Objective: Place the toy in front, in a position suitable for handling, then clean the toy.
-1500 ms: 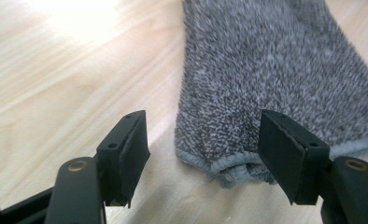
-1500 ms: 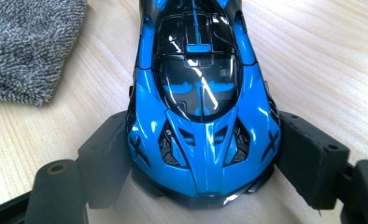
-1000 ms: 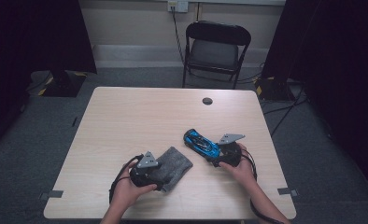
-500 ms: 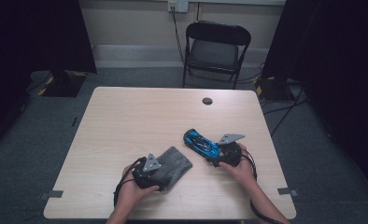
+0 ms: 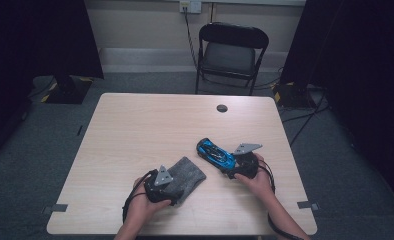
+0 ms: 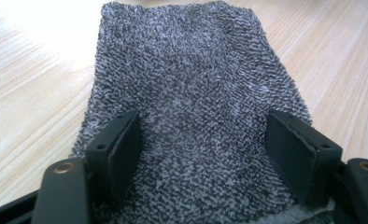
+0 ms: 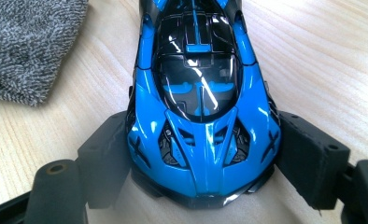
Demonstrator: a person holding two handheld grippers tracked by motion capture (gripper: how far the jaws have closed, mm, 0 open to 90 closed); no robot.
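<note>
Cloth (image 6: pixel 196 93) btwn left tool (image 6: pixel 203 154) jaws, car (image 7: pixel 203 107) gripped.

Light wood-grain table (image 5: pixel 150 130) with rounded corners, bearing a small dark round disc (image 5: pixel 222 108) near its far edge, standing on grey carpeted floor (image 5: pixel 50 135) with tape marks (image 5: pixel 59 208) beside the near corners. Behind it, a black folding chair (image 5: pixel 231 55) faces the table before a pale wall (image 5: pixel 140 22) with a light baseboard and a wall socket (image 5: pixel 191 6) from which a cable hangs. Dark curtains (image 5: pixel 40 40) flank both sides; cables lie on the floor at right.
</note>
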